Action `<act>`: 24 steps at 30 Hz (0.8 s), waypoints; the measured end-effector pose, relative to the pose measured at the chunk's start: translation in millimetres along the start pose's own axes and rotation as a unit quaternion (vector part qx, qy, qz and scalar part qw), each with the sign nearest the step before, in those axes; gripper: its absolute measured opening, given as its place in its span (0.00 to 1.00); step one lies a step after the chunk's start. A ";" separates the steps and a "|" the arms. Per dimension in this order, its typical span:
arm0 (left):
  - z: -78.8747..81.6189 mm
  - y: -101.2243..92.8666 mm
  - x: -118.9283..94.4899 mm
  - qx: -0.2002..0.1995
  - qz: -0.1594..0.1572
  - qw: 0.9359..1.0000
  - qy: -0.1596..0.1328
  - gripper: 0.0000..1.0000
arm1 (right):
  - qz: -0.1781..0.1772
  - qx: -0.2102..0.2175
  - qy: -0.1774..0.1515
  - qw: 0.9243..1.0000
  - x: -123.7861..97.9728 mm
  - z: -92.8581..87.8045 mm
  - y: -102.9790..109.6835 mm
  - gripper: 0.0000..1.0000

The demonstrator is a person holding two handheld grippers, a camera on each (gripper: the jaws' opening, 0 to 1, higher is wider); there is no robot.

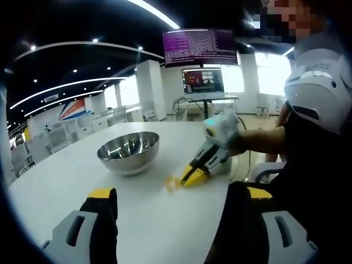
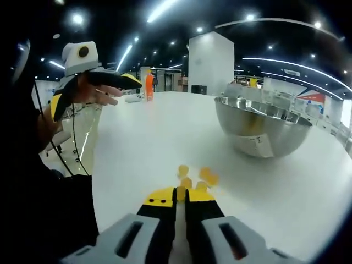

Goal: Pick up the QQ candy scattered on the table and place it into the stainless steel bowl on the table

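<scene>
While the left gripper point(image 1: 173, 201) hangs above the white round table point(image 1: 66, 176) with jaws spread wide, the right gripper point(image 2: 181, 193) is clenched on one yellow translucent QQ candy point(image 2: 181, 192); more lie touching its tips, near the shiny stainless steel bowl point(image 2: 261, 127).

Ceiling strip lights point(image 1: 155, 12) are glowing at twelve o'clock in the left gripper view, and round spots are flaring at eleven in the right gripper view. The white table point(image 2: 154, 137) is reflecting them brightly, nearly washing out. The stainless steel bowl point(image 2: 258, 126) is mirroring the room and casting a soft shadow beneath. Windows are blowing out at two o'clock in the left gripper view. Straight lines are bending toward the edges, and the whole is looking slightly soft.
</scene>
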State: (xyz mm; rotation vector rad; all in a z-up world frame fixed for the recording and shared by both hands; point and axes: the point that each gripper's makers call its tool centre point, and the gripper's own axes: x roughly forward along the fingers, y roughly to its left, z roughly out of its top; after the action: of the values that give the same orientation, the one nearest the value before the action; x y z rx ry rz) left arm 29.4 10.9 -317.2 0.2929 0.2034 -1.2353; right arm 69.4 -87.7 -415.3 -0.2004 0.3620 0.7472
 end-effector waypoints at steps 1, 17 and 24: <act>0.1 -0.3 0.2 -0.001 -0.001 1.000 -0.001 0.95 | 0.000 0.002 0.000 1.000 0.0 0.3 0.3 0.06; 3.8 0.6 -1.0 0.001 0.000 1.000 -0.008 0.94 | -0.006 0.007 -0.059 0.998 -21.2 53.1 -9.3 0.06; 3.7 10.3 -3.7 -0.002 0.022 1.000 -0.008 0.95 | -0.045 -0.037 -0.144 0.988 -60.4 146.1 -33.9 0.06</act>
State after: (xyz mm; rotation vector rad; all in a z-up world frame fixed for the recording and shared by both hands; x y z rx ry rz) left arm 37.9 16.1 -311.4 0.2827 0.1858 -1.1925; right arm 88.5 -105.4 -255.7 -0.1743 0.0504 0.6893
